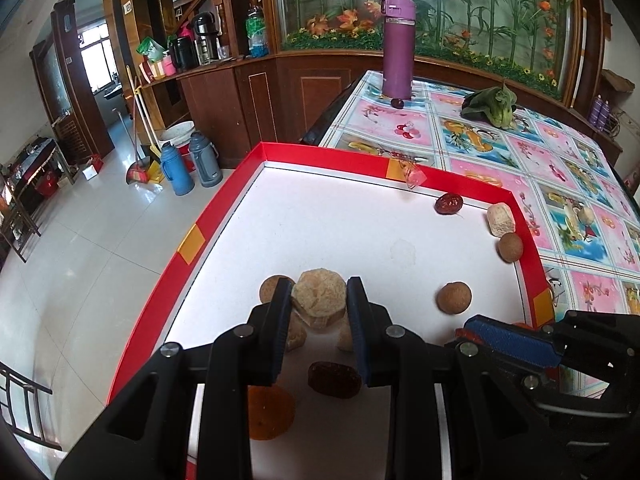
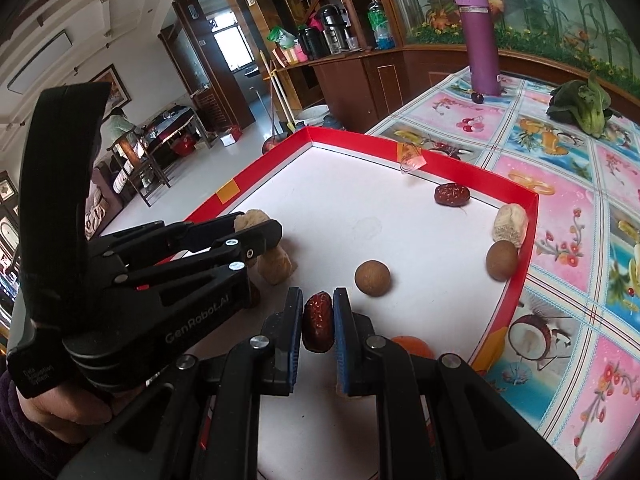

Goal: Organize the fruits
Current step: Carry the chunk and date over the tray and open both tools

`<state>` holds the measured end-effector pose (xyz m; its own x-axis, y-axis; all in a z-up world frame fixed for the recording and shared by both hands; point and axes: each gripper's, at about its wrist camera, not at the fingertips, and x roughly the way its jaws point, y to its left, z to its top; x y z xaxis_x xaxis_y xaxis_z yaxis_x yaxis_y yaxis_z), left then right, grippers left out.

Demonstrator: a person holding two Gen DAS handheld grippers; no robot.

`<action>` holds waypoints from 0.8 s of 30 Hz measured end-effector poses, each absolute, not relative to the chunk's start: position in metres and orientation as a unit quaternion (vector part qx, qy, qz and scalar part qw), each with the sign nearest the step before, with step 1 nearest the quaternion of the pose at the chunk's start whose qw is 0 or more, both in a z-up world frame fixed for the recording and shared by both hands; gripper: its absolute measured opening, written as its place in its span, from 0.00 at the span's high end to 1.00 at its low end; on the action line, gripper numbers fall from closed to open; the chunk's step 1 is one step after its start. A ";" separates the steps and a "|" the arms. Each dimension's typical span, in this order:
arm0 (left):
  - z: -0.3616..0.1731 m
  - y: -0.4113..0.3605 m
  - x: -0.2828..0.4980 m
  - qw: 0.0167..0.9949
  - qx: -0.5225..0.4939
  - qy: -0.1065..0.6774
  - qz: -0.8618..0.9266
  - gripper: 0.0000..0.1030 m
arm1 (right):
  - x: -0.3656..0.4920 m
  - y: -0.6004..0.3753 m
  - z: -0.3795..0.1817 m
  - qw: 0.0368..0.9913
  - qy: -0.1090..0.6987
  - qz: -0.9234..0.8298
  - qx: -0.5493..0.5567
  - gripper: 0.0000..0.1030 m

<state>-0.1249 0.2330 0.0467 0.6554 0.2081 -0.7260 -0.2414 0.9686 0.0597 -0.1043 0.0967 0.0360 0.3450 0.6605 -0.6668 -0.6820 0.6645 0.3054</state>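
A red-rimmed white tray (image 1: 224, 208) (image 2: 516, 264) holds the fruits. My left gripper (image 1: 320, 300) is shut on a pale, rough dried chunk (image 1: 318, 296), held above other pale pieces, a brown round fruit (image 1: 270, 286), a red date (image 1: 334, 378) and an orange piece (image 1: 266, 412). My right gripper (image 2: 318, 320) is shut on a dark red date (image 2: 318, 322). Loose in the tray lie a brown ball (image 1: 453, 297) (image 2: 372, 278), a second ball (image 1: 510, 247) (image 2: 502, 260), a pale chunk (image 1: 500, 220) (image 2: 510, 224) and another red date (image 1: 449, 203) (image 2: 451, 194).
The tray sits on a table with a fruit-patterned cloth (image 1: 500, 148) (image 2: 560, 184). At the far end stand a purple flask (image 1: 396, 46) (image 2: 478, 36), a small dark fruit (image 1: 397, 103) and a leafy green vegetable (image 1: 494, 106) (image 2: 584, 106). Tiled floor lies left of the tray.
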 end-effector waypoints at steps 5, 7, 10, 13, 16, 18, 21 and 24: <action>0.046 0.232 -0.123 0.909 -0.020 0.397 0.125 0.71 | -0.104 0.096 0.035 0.819 0.401 0.410 -0.011 0.87; 0.046 0.232 -0.121 0.909 -0.022 0.397 0.126 0.71 | -0.104 0.096 0.034 0.820 0.401 0.409 -0.013 0.87; 0.046 0.230 -0.119 0.908 -0.022 0.398 0.129 0.71 | -0.105 0.095 0.035 0.819 0.399 0.411 -0.012 0.87; 0.047 0.231 -0.120 0.906 -0.026 0.400 0.135 0.71 | -0.106 0.094 0.036 0.821 0.397 0.410 -0.017 0.86; 0.048 0.230 -0.122 0.906 -0.031 0.401 0.135 0.71 | -0.108 0.095 0.037 0.823 0.395 0.409 -0.022 0.86; 0.049 0.228 -0.124 0.906 -0.031 0.401 0.134 0.71 | -0.110 0.095 0.038 0.825 0.391 0.406 -0.026 0.86; 0.052 0.225 -0.127 0.907 -0.032 0.399 0.131 0.70 | -0.111 0.092 0.040 0.829 0.389 0.402 -0.026 0.86; 0.055 0.222 -0.129 0.908 -0.036 0.398 0.127 0.66 | -0.113 0.089 0.042 0.832 0.390 0.394 -0.028 0.86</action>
